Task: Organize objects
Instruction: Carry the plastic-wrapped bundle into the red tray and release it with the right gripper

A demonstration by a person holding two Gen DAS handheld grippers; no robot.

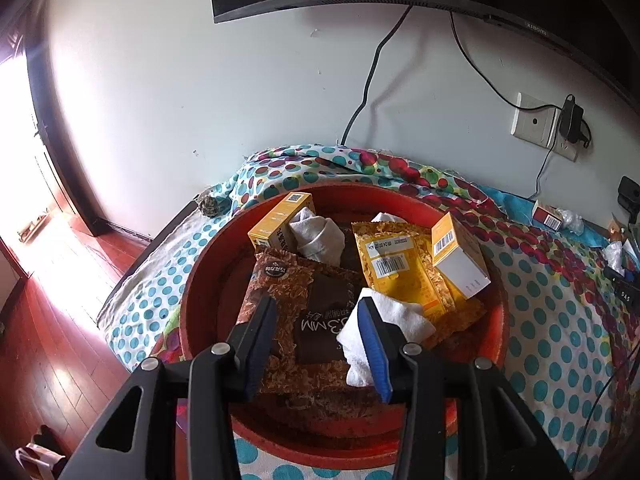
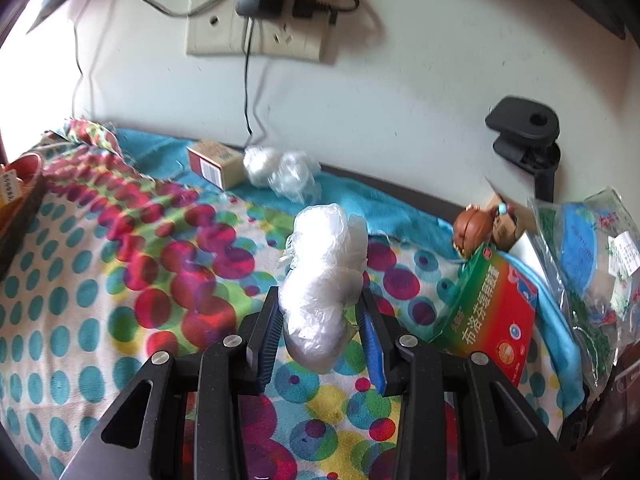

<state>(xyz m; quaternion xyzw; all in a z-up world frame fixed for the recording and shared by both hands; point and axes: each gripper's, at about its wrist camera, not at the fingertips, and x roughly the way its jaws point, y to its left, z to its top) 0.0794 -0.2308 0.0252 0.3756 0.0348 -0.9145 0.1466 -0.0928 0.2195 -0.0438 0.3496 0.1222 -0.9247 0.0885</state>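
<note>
Our left gripper (image 1: 318, 340) hangs over the red basin (image 1: 200, 280), its fingers (image 1: 260, 332) apart with nothing pressed between them. Between and beyond them lies the brown snack packet (image 1: 312, 304). A white cloth (image 1: 394, 322) sits just behind the right-hand finger, and whether it touches the pad we cannot tell. Further ahead are a rolled sock (image 1: 320, 236), a yellow packet (image 1: 400, 268) and two yellow boxes (image 1: 280, 220), all inside the basin.

Our right gripper (image 2: 320, 334) is clamped on a wad of clear plastic wrap (image 2: 324, 276), which stands up past the fingertips above the dotted cloth (image 2: 100, 280) covering the bench. Ahead of it lie another plastic wad (image 2: 280, 168) and a small carton (image 2: 216, 160). To the right of the fingers leans a red and green box (image 2: 496, 316).

We judge the step in hand to be gathering loose items into the basin: the left looks done with a drop, the right is carrying. The next move calls for swinging the wad leftward over the rim, then parting the fingers. The wad is light and could cling to a pad.
</note>
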